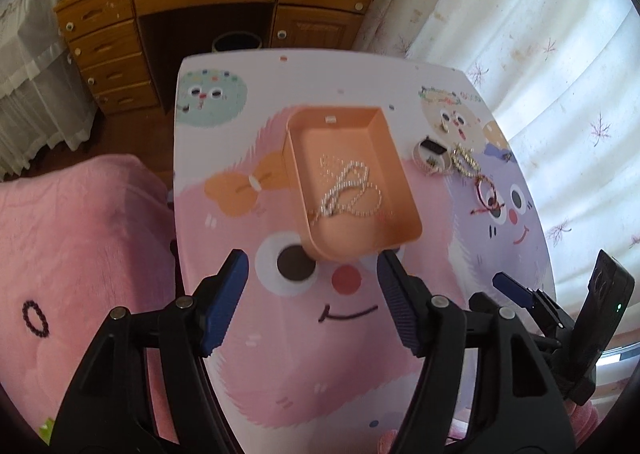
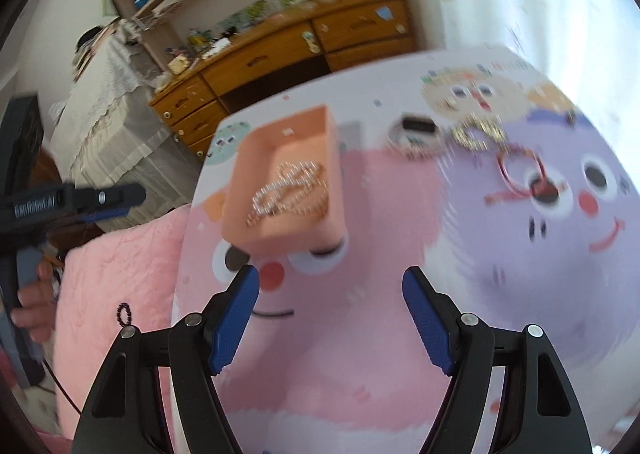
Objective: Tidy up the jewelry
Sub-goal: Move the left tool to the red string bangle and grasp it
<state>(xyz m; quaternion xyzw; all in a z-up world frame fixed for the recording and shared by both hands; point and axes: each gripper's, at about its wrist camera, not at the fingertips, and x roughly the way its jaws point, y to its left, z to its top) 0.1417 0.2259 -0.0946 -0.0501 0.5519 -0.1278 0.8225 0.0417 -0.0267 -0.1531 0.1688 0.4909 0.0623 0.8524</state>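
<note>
An orange tray (image 1: 384,142) stands on the cartoon-printed table (image 1: 280,354) and holds a silver bead necklace (image 1: 348,190). The tray (image 2: 256,230) and necklace (image 2: 288,190) also show in the right wrist view. To the tray's right lie a round silver piece (image 1: 430,158), gold sparkly earrings (image 1: 464,162) and a red string bracelet (image 1: 486,194); the right view shows them blurred, the earrings (image 2: 478,132) and bracelet (image 2: 520,170). My left gripper (image 1: 312,274) is open and empty, just short of the tray's near end. My right gripper (image 2: 330,290) is open and empty above the table.
A pink blanket (image 1: 80,254) with a dark bead bracelet (image 1: 35,318) on it lies left of the table. A wooden desk (image 1: 208,14) stands behind. Curtains (image 1: 540,54) hang at the right. The right gripper (image 1: 532,302) shows at the left view's right edge.
</note>
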